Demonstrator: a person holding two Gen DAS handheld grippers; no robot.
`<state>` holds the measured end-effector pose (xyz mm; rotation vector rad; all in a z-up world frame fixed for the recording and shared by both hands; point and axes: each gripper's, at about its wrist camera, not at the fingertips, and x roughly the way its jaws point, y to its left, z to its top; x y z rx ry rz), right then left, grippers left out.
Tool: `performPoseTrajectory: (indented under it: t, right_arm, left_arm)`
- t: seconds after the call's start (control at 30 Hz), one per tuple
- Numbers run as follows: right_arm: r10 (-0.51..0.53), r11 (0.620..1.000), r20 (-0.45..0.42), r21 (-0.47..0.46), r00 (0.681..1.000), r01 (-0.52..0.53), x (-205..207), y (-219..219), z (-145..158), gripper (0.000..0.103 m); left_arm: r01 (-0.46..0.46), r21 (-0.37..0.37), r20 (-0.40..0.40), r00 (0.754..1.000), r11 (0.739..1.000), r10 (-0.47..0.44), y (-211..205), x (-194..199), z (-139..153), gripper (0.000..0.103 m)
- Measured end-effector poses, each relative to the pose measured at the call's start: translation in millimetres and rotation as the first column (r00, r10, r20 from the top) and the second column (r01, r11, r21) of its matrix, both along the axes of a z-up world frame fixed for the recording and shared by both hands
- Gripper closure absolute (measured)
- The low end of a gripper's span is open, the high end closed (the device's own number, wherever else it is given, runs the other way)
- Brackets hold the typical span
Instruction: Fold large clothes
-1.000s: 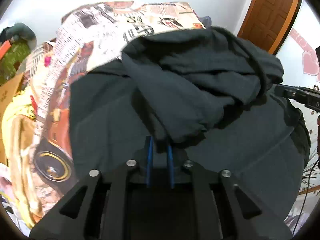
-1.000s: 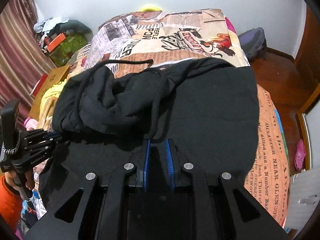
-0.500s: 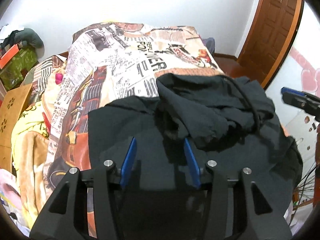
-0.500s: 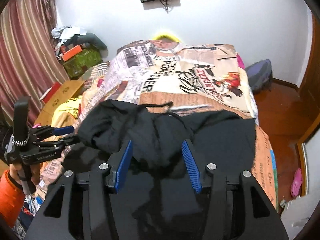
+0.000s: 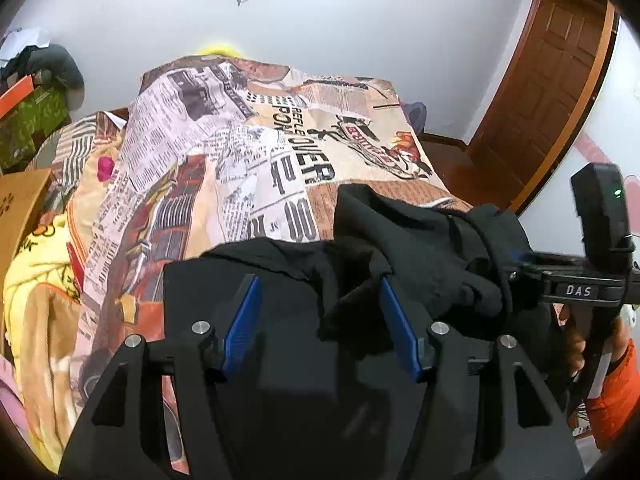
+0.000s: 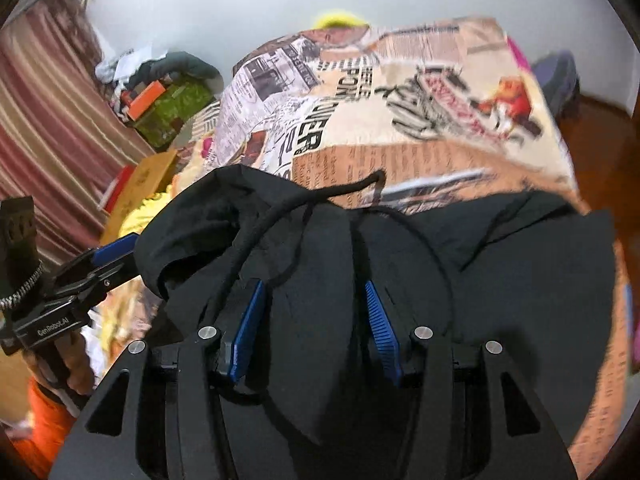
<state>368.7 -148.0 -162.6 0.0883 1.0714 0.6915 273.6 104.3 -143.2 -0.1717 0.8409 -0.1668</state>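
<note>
A black hoodie [image 5: 420,248] lies on the bed, its hood bunched toward the far side with a black drawstring [image 6: 304,200] trailing over it. It also fills the right wrist view [image 6: 500,280]. My left gripper [image 5: 320,316] is open, blue pads wide apart over the near hem, holding nothing. My right gripper [image 6: 314,316] is open too, just above the hood fabric. The right gripper shows from the side in the left wrist view [image 5: 568,280], at the hood's right edge. The left gripper shows in the right wrist view [image 6: 100,264], at the left edge.
The bed has a newspaper-print cover [image 5: 280,128]. A yellow blanket [image 5: 36,264] and a cardboard box [image 5: 20,200] lie left. Green boxes [image 6: 172,108] and striped curtains [image 6: 48,128] stand far left. A wooden door [image 5: 552,80] is at the right.
Both grippers opened and let go of the hoodie, then pulled back and up. The hood bunch dropped onto the body of the hoodie. The right gripper has since moved down close over the hood.
</note>
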Motion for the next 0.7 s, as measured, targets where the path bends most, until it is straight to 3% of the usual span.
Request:
performPoseTrajectory:
  t: [0.13,0.2,0.5,0.6,0.67,0.7]
  right_arm:
    - [0.013,0.999,-0.02,0.043,1.0,-0.012,-1,-3,-4,0.056]
    - [0.034,0.998,-0.028,0.062,0.999,-0.033,-6,-3,-5,0.066]
    - [0.038,0.997,0.014,0.067,0.999,-0.039,-23,-5,3,0.083]
    - [0.045,0.997,0.037,0.058,0.998,-0.047,-30,-7,11,0.085]
    - [0.054,0.997,0.054,0.052,0.997,-0.057,-37,-8,17,0.086]
    - [0.058,0.997,0.061,0.05,0.996,-0.061,-41,-8,20,0.087]
  left_arm:
    - [-0.027,0.044,0.051,0.998,0.999,0.025,2,-1,11,0.035]
    - [-0.041,0.051,0.06,0.997,0.998,0.038,6,-1,14,0.035]
    - [0.031,-0.154,-0.098,0.994,0.988,-0.047,-5,18,-27,0.034]
    - [0.052,-0.207,-0.12,0.99,0.977,-0.078,-16,20,-35,0.051]
    - [0.067,-0.216,-0.116,0.989,0.974,-0.094,-23,17,-34,0.073]
    - [0.077,-0.215,-0.107,0.989,0.974,-0.102,-26,14,-32,0.079]
